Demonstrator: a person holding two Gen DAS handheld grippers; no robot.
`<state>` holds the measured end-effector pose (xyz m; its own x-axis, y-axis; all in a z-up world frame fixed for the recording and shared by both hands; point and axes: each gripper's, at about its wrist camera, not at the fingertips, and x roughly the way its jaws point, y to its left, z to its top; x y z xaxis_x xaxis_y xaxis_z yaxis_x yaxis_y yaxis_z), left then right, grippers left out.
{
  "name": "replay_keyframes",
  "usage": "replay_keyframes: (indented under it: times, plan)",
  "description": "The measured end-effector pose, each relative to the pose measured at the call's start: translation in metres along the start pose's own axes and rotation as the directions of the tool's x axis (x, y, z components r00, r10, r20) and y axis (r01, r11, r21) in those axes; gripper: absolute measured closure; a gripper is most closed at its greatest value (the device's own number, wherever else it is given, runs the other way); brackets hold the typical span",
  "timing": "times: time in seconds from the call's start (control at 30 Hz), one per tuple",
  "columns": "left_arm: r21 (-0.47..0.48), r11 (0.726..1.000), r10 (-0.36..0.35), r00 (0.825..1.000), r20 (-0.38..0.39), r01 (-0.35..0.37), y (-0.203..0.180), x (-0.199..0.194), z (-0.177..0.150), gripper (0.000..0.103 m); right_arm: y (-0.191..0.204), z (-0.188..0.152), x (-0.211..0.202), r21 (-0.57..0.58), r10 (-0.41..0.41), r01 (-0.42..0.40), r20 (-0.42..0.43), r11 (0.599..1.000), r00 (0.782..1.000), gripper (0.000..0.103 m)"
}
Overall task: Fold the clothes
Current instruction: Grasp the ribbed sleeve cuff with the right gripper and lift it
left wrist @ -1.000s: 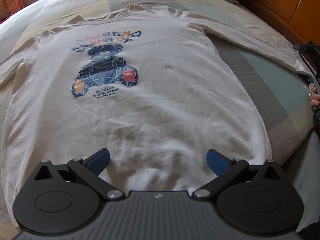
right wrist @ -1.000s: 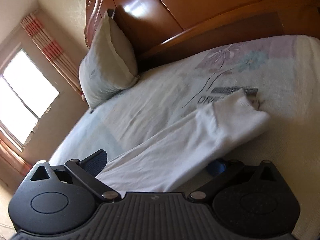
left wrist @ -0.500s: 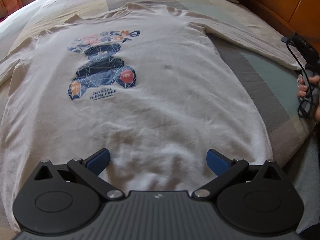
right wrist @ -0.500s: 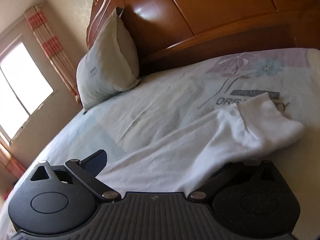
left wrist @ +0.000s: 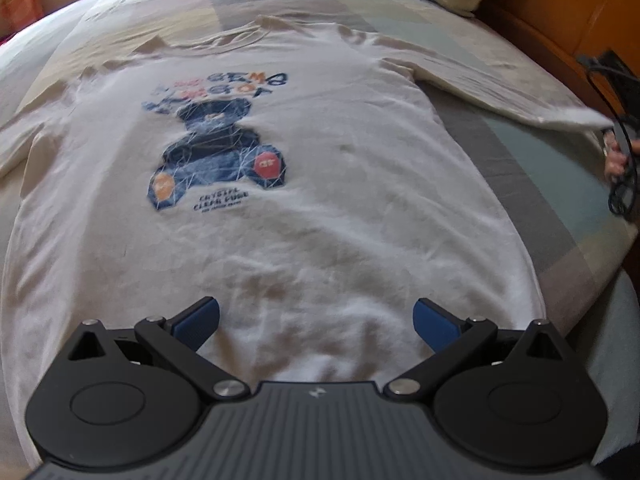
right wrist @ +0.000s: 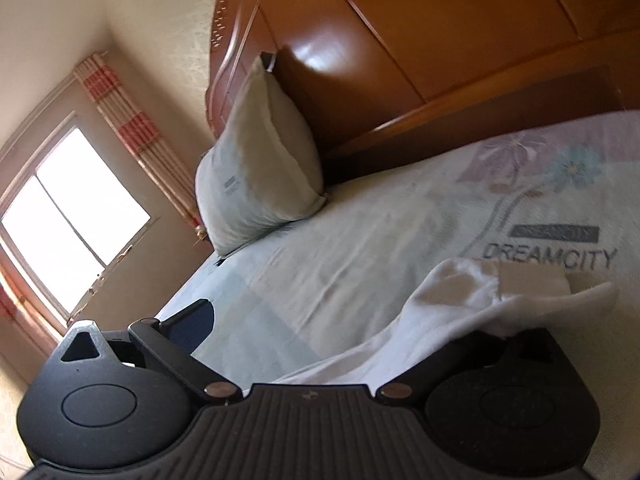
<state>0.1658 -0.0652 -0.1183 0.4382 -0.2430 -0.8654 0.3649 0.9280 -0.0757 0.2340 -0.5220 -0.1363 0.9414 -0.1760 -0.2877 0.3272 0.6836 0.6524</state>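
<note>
Sweatshirt [left wrist: 320, 184]: white, long-sleeved, spread flat and front side up on the bed [left wrist: 560, 184], filling the centre of the left wrist view. A blue bear print [left wrist: 218, 152] with lettering sits left of centre on the chest. The collar lies toward the top of the frame, the hem toward the bottom.

Left gripper [left wrist: 316, 318]: positioned at the bottom of the frame, just above the hem. Its jaws are spread wide, and neither blue pad [left wrist: 198, 320] clamps any fabric.

Sleeve [left wrist: 500, 92]: extends toward the right edge of the left wrist view. Its cuff end meets a hand [left wrist: 616, 158] and a black cable [left wrist: 622, 184] at that edge.

Right gripper [right wrist: 332, 332]: in the right wrist view, the sleeve [right wrist: 460, 312] is draped across the lower right of the frame, covering the right-side finger. The left-side finger [right wrist: 192, 322] stands well clear of the fabric. Whether the jaws clamp the sleeve cannot be determined.

Background, right wrist view: pillow [right wrist: 256, 168] at centre, leaning against the wooden headboard [right wrist: 420, 40]; window [right wrist: 68, 216] and striped curtain [right wrist: 132, 120] at left. The bed sheet carries the text "DREAMCITY" at right.
</note>
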Motion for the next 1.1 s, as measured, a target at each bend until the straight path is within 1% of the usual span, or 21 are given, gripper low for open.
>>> replay_keyframes:
  times: [0.13, 0.2, 0.33, 0.6, 0.83, 1.0, 1.1]
  plan:
    - [0.08, 0.996, -0.044, 0.999, -0.006, 0.044, 0.0, -0.005, 0.003, 0.001, 0.021, 0.005, 0.003, -0.04, 0.008, -0.01, -0.034, 0.999, 0.999, 0.0]
    - [0.09, 0.994, -0.055, 0.999, 0.002, 0.054, 0.005, -0.01, 0.001, 0.001, 0.036, 0.007, 0.005, -0.065, 0.019, -0.023, -0.062, 0.998, 0.998, 0.0]
    - [0.111, 0.991, -0.077, 0.997, 0.018, 0.074, 0.017, -0.02, -0.001, 0.001, 0.075, 0.009, 0.012, -0.155, 0.016, -0.034, -0.118, 0.987, 0.993, 0.0]
    - [0.154, 0.982, -0.121, 0.991, 0.049, 0.112, 0.04, -0.04, -0.007, 0.001, 0.158, -0.001, 0.037, -0.293, 0.025, -0.082, -0.195, 0.953, 0.981, 0.0]
    - [0.131, 0.982, -0.144, 0.987, 0.064, 0.135, 0.064, -0.05, -0.018, 0.001, 0.231, -0.026, 0.067, -0.357, 0.077, -0.167, -0.252, 0.919, 0.965, 0.0]
    - [0.115, 0.981, -0.164, 0.985, 0.044, 0.158, 0.074, -0.049, -0.024, 0.001, 0.273, -0.055, 0.086, -0.407, 0.113, -0.237, -0.304, 0.882, 0.946, 0.0]
    - [0.116, 0.979, -0.175, 0.984, 0.031, 0.17, 0.078, -0.05, -0.026, 0.001, 0.291, -0.074, 0.093, -0.409, 0.121, -0.252, -0.32, 0.877, 0.94, 0.0]
